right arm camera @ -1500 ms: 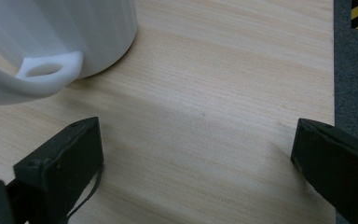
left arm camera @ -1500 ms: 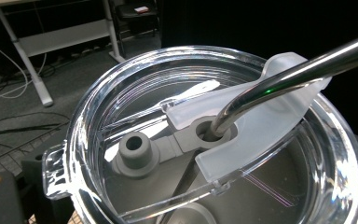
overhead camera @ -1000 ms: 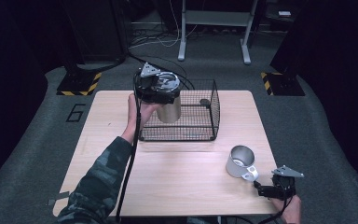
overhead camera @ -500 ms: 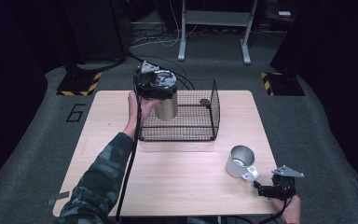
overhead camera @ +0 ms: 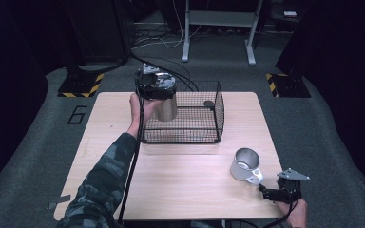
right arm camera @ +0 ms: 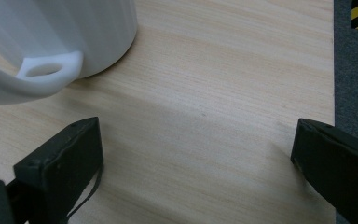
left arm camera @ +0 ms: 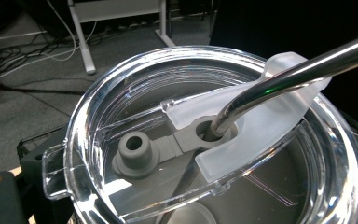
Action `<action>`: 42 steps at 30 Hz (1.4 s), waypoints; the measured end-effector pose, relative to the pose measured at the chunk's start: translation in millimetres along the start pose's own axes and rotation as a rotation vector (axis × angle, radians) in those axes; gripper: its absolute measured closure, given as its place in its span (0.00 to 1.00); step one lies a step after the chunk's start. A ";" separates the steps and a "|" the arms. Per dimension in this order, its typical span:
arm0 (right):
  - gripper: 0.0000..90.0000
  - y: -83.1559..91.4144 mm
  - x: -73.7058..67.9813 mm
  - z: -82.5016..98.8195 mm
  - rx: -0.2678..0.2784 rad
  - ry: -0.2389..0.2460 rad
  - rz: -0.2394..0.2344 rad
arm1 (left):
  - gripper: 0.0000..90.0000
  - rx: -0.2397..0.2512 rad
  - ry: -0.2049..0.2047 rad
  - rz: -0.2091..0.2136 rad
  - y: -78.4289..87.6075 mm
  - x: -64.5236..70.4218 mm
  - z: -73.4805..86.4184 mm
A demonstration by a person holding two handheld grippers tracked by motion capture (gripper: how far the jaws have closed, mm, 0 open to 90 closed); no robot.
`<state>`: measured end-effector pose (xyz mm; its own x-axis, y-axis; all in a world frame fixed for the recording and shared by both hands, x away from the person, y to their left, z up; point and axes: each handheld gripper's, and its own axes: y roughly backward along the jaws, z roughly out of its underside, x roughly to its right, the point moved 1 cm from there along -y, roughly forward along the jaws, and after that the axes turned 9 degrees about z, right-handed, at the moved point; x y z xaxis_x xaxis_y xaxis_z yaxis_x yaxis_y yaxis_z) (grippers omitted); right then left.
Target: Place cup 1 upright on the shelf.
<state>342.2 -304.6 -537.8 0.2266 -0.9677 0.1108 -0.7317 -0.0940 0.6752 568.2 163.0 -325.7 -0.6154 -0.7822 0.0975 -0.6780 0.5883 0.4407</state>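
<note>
A steel tumbler (overhead camera: 166, 108) with a clear lid (left arm camera: 121, 107) and a metal straw (left arm camera: 298, 70) hangs over the back left corner of a black wire basket (overhead camera: 180, 140). My left gripper (overhead camera: 154, 88) is shut on the tumbler near its top. In the left gripper view the lid is very close, with a grey plug (left arm camera: 135, 151) beside the straw hole. A metal mug (overhead camera: 244, 164) with a white handle (right arm camera: 46, 70) stands at the front right of the table (overhead camera: 185, 190). Just right of it, my right gripper (overhead camera: 265, 192) rests low and open (right arm camera: 200, 154), its jaws wide apart over bare wood.
A small dark object (overhead camera: 209, 103) lies inside the basket near its back right. The table's right edge (right arm camera: 333, 70) runs close to my right gripper. Metal stand legs (overhead camera: 218, 28) and cables lie on the floor behind the table.
The left gripper and tumbler have shifted slightly left at the basket's back corner. The right gripper and the mug have not moved.
</note>
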 end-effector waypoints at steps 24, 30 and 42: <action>0.02 0.1 0.4 0.1 -0.001 0.006 -0.001 | 0.04 -0.068 0.068 -0.095 -38.7 -18.5 27.5; 0.02 0.0 0.5 0.1 -0.001 0.007 -0.002 | 0.04 -0.091 0.083 -0.102 -49.9 -18.8 36.2; 0.02 0.0 0.5 0.0 -0.001 0.007 -0.002 | 0.04 -0.128 0.096 -0.122 -63.7 -18.7 52.5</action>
<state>342.3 -305.1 -537.7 0.2332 -0.9657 0.1145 -0.7307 -0.0963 0.6759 601.8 150.9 -402.5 -0.4865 -0.8656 0.1188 -0.6846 0.4622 0.5637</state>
